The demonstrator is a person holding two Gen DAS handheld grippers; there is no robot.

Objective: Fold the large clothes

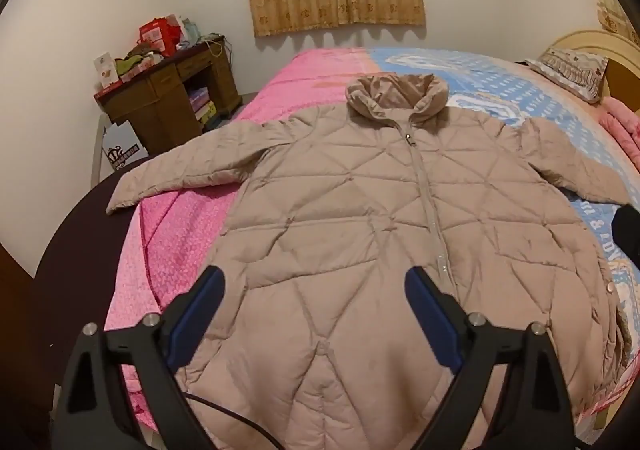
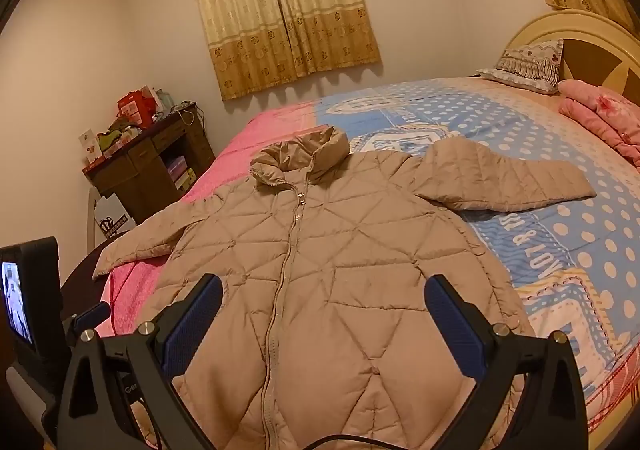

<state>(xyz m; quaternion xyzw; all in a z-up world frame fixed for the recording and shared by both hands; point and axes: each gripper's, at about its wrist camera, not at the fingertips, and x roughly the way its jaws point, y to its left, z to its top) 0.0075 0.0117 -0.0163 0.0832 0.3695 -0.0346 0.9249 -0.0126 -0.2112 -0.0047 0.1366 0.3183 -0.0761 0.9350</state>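
A beige quilted coat (image 1: 360,218) lies flat and zipped on the bed, collar away from me, both sleeves spread out. It also shows in the right wrist view (image 2: 332,270). Its left sleeve (image 1: 180,174) reaches past the bed's left edge. Its right sleeve (image 2: 504,178) lies on the blue cover. My left gripper (image 1: 314,292) is open and empty above the coat's lower left part. My right gripper (image 2: 324,300) is open and empty above the lower part, near the zip. The left gripper's body (image 2: 36,302) shows at the left edge of the right wrist view.
The bed has a pink cover (image 1: 192,242) on the left and a blue patterned cover (image 2: 580,234) on the right. A pillow (image 2: 528,68) and pink folded bedding (image 2: 604,122) lie by the headboard. A cluttered brown desk (image 1: 168,98) stands by the left wall.
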